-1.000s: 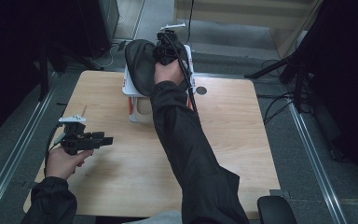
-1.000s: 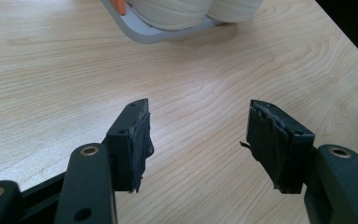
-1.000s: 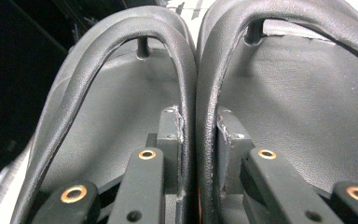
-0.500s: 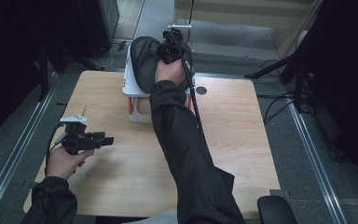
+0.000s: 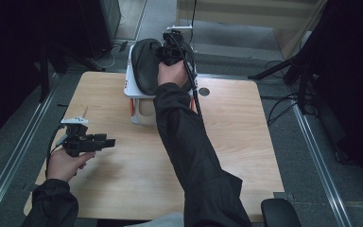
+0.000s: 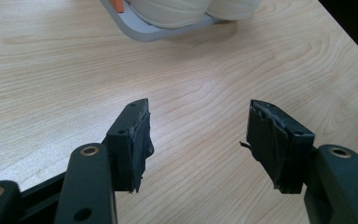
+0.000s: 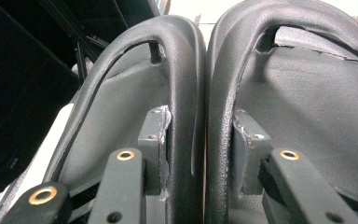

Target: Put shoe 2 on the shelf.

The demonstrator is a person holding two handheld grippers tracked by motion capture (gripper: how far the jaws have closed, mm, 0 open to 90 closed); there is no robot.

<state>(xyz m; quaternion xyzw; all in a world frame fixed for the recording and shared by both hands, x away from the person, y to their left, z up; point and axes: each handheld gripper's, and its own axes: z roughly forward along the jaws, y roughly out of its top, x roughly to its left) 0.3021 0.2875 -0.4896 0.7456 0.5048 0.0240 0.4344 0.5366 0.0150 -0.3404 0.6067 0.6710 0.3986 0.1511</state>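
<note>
Black slippers [image 7: 200, 93] between right claw [image 7: 200, 154] pads — just loosened.

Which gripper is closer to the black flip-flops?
Right. The right gripper has both flip-flops' straps between its jaws, which have just been opening. The left gripper hovers open, far away over the table's near left part.

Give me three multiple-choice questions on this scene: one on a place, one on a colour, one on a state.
1. Where are the sandals?
A. atop the white stand at the table's far edge
B. on the floor
C. in a drawer

2. What colour are the sandals?
A. red
B. black
C. white

3. How is the left hand-held gripper?
A. shut on a cup
B. open, empty
C. shut, empty

Answers:
1. A, they sit over the stand.
2. B, straps and soles are black.
3. B, bare table shows between its jaws.
</note>
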